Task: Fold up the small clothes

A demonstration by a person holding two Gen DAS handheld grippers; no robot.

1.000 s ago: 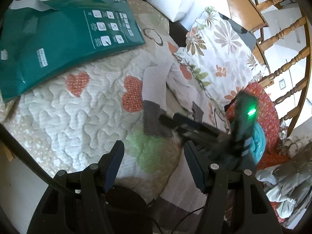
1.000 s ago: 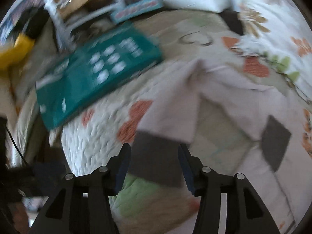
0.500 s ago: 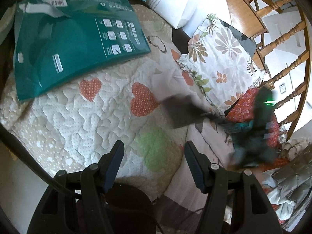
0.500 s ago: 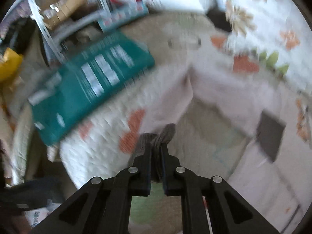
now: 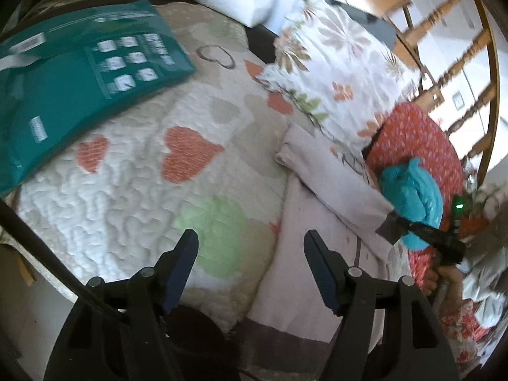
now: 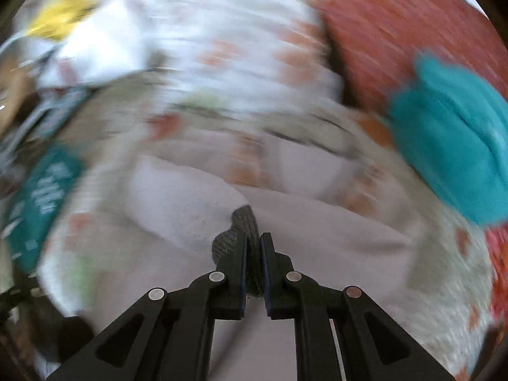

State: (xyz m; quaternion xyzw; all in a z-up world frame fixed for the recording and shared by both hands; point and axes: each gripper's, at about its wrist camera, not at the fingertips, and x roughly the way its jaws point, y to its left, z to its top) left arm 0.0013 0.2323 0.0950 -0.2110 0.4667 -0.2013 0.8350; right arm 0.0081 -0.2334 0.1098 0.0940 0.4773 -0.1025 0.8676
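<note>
My right gripper [image 6: 253, 254] clamped on pale garment's grey cuff [image 6: 236, 231], my left gripper [image 5: 250, 263] wide apart, holding nothing, over heart quilt [image 5: 127, 184], teal bundle [image 5: 412, 197] far right

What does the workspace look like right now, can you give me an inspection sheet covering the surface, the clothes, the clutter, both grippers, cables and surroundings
Surface: quilted bedspread with orange and green hearts.
Job's things: pale garment with dark grey cuffs, one sleeve carried across it.
Clutter: teal package at far left; floral cushion; red patterned cloth with a turquoise bundle on it.
Grippers: left gripper open, holding nothing, above the garment's edge; right gripper shut on the sleeve's grey cuff.
Cables: a dark cable crosses the left wrist view's lower left.
Surroundings: wooden spindle chair behind the cushions; the right wrist view is heavily blurred.
</note>
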